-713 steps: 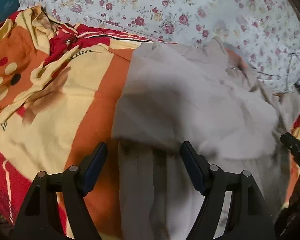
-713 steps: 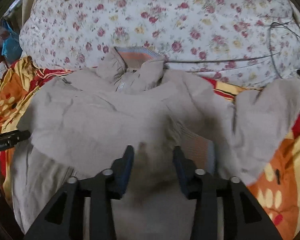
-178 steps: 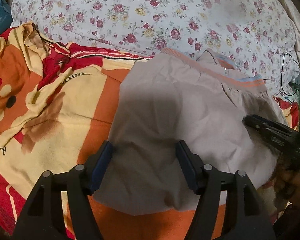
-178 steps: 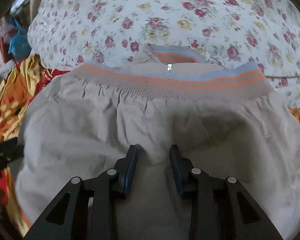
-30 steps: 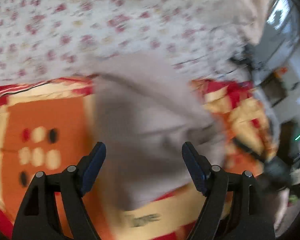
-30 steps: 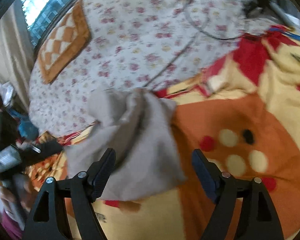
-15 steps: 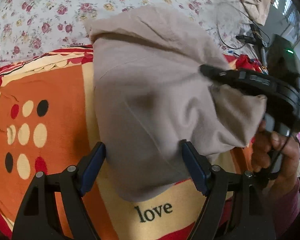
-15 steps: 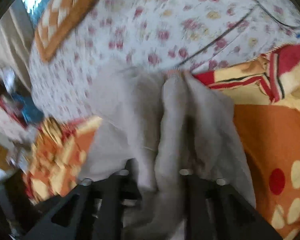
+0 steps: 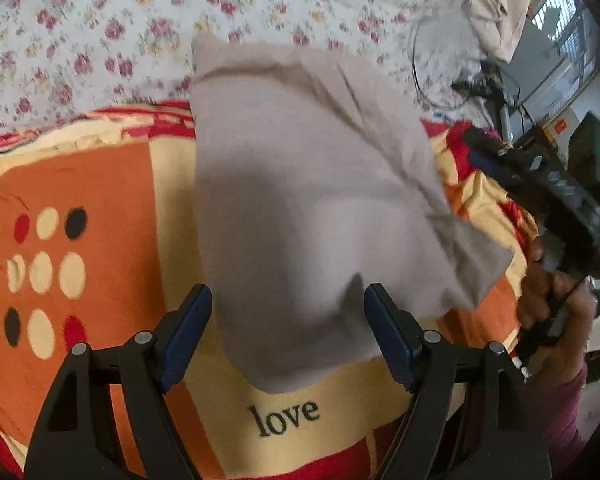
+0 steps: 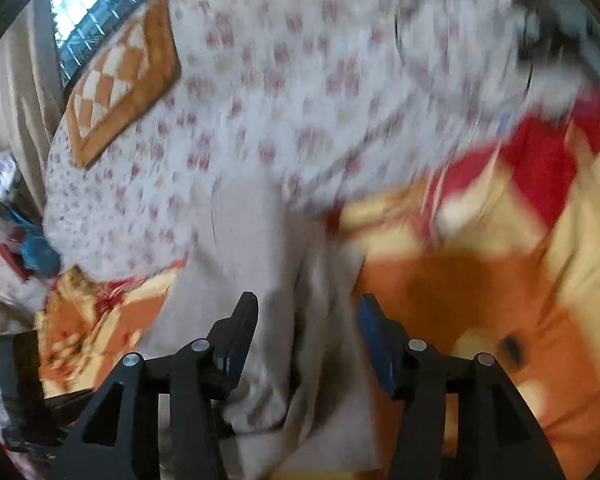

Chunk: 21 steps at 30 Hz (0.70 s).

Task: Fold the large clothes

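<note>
A folded beige garment point(image 9: 300, 184) lies on an orange, yellow and red blanket point(image 9: 100, 184). My left gripper point(image 9: 288, 320) hovers open over its near end, and the cloth reaches between the fingers without being pinched. To the right, a hand point(image 9: 552, 308) holds my right gripper point(image 9: 484, 152) just off the garment's right edge. In the blurred right wrist view, the right gripper point(image 10: 306, 332) has its jaws opening. A thick fold of the garment point(image 10: 268, 280) runs between them, clear of the pads.
A floral sheet point(image 9: 140, 20) covers the far side of the bed. A thin cable point(image 9: 440, 60) loops over it at the right. An orange checkered cushion point(image 10: 116, 76) lies near a window. Clutter sits beyond the bed's left edge point(image 10: 32, 248).
Half a second ago the right gripper was shut on the garment's fold. It has since let go and drawn back to the right. The garment has settled flatter. The left gripper stayed open.
</note>
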Each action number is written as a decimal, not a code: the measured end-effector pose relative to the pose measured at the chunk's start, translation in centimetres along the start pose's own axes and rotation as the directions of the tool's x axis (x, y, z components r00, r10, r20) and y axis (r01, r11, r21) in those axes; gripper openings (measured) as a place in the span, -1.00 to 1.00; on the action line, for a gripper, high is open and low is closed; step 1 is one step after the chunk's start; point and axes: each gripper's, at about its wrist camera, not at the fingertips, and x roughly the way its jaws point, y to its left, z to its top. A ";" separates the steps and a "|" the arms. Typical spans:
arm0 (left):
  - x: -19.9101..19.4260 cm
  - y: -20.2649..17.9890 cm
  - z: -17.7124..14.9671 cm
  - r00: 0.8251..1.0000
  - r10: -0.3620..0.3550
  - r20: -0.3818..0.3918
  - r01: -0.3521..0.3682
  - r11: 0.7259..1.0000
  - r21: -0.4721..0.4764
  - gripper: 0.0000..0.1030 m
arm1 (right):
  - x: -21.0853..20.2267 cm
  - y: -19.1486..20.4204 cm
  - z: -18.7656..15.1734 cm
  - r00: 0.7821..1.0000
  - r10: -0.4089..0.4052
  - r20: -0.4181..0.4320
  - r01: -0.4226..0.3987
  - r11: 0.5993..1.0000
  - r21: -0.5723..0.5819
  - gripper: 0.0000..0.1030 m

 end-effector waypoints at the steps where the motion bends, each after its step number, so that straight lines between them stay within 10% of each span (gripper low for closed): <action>1: -0.3 0.0 0.4 1.000 0.005 0.025 -0.005 1.000 -0.006 0.52 | -0.2 0.9 0.9 0.999 0.049 -0.013 -0.049 0.998 -0.035 0.06; 7: 1.9 0.1 1.6 0.996 0.086 0.022 -0.086 0.996 -0.012 0.52 | 7.2 6.2 3.4 0.966 0.137 -0.218 -0.173 0.973 -0.156 0.05; 12: 4.2 0.2 0.8 0.996 0.090 -0.022 -0.090 0.996 0.010 0.60 | 15.0 2.2 2.3 0.937 -0.246 -0.249 0.197 0.958 -0.207 -0.05; 15: 4.9 0.4 0.7 0.996 0.081 -0.032 -0.081 0.997 -0.004 0.61 | 15.5 -2.0 1.0 0.948 -0.182 -0.260 0.180 0.983 -0.031 0.39; 21: 5.2 0.4 0.4 0.995 0.101 -0.028 -0.101 0.995 -0.013 0.62 | 9.4 -2.5 1.3 0.972 -0.116 -0.206 0.118 0.993 -0.004 0.37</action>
